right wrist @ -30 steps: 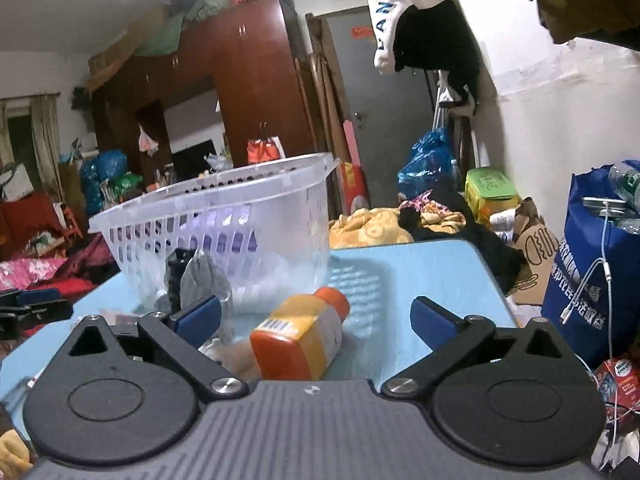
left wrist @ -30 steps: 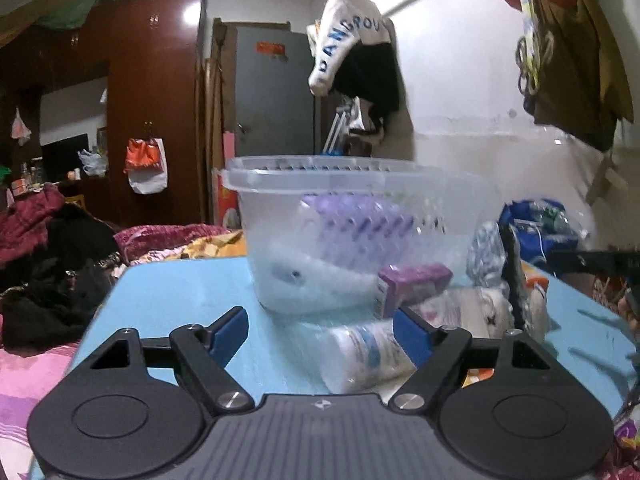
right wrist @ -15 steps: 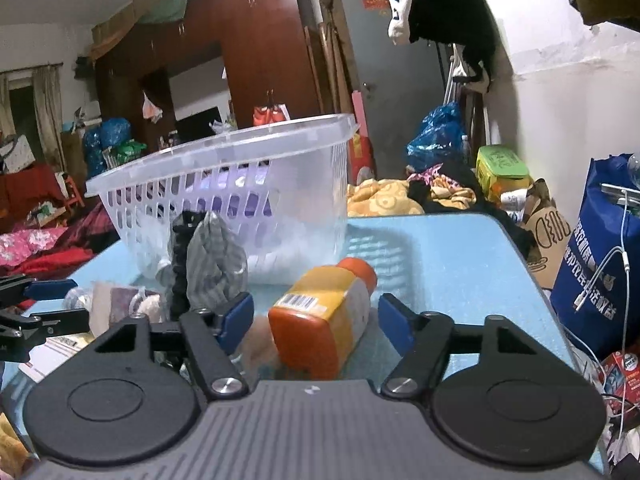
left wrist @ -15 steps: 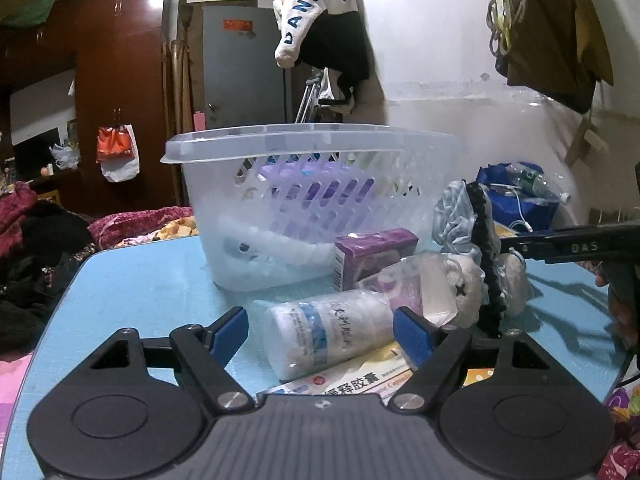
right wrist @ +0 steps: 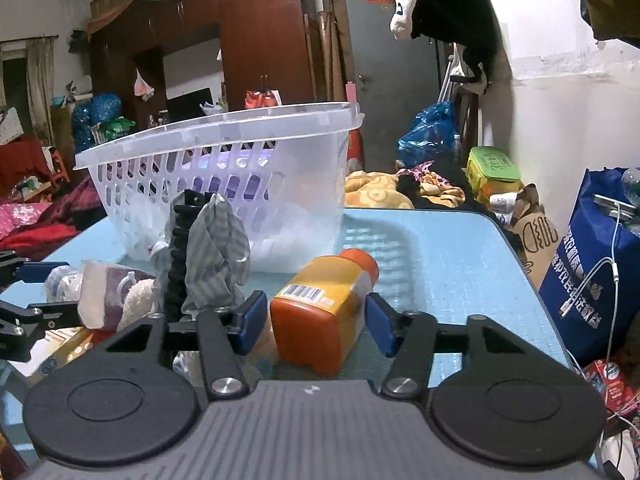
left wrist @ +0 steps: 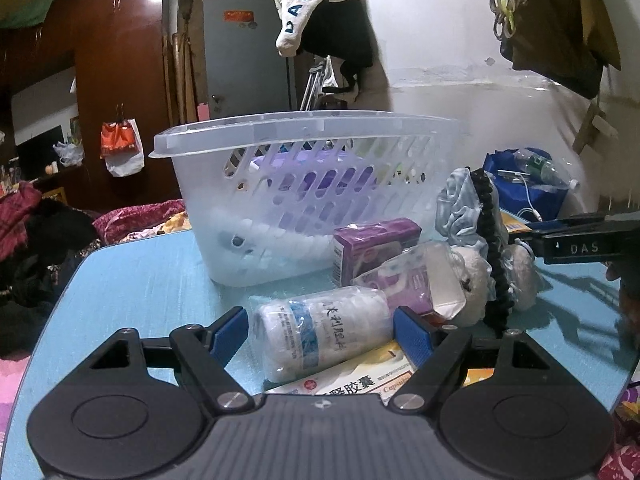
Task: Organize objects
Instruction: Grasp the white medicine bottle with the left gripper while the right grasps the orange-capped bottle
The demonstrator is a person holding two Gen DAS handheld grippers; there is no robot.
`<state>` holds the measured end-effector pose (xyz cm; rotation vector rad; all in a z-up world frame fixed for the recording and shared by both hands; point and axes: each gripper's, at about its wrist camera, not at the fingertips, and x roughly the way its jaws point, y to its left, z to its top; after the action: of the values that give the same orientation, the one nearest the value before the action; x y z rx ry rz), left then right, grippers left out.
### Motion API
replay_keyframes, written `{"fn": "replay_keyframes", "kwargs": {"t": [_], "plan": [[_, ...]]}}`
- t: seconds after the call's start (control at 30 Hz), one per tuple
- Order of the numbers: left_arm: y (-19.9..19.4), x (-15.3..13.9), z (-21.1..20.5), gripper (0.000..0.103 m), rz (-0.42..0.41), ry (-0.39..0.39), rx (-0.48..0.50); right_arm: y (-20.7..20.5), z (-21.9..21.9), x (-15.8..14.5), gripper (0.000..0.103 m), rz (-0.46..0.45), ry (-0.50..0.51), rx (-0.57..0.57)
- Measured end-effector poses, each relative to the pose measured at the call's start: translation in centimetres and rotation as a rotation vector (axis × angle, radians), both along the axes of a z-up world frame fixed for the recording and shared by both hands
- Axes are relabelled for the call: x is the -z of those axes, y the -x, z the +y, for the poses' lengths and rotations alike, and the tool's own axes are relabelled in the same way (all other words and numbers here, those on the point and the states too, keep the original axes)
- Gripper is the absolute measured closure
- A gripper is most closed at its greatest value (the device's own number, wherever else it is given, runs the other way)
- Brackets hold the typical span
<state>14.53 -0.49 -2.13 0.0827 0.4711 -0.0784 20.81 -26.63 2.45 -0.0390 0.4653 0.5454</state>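
**Both claws line up on bottles beside the basket**

The right claw (right wrist: 313, 322) has just been closing around the orange bottle (right wrist: 326, 308) lying on the bench (right wrist: 448, 264), not yet pinching it. The left claw (left wrist: 320, 330) stands spread astride the white bottle (left wrist: 320, 336), ready for the basket (left wrist: 304, 136) behind.

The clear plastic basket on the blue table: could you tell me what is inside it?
Through the basket's slotted wall, a purple item and something white low down show. The frosted plastic blurs both, so what they are cannot be told.
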Motion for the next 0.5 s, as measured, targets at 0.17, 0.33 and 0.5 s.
{"fn": "replay_keyframes", "kwargs": {"t": [0.17, 0.33, 0.5], "plan": [[-0.06, 0.0, 0.03, 0.023, 0.0, -0.001, -0.01, 0.06, 0.02, -0.05, 0.051, -0.002, 0.004, 0.004], [0.13, -0.02, 0.04, 0.024, -0.011, -0.005, -0.014, 0.31, 0.32, -0.06, 0.051, -0.014, 0.028, -0.002], [0.23, -0.04, 0.13, 0.024, -0.019, -0.001, -0.012, 0.33, 0.17, -0.04, 0.052, -0.011, 0.021, -0.005]]}}
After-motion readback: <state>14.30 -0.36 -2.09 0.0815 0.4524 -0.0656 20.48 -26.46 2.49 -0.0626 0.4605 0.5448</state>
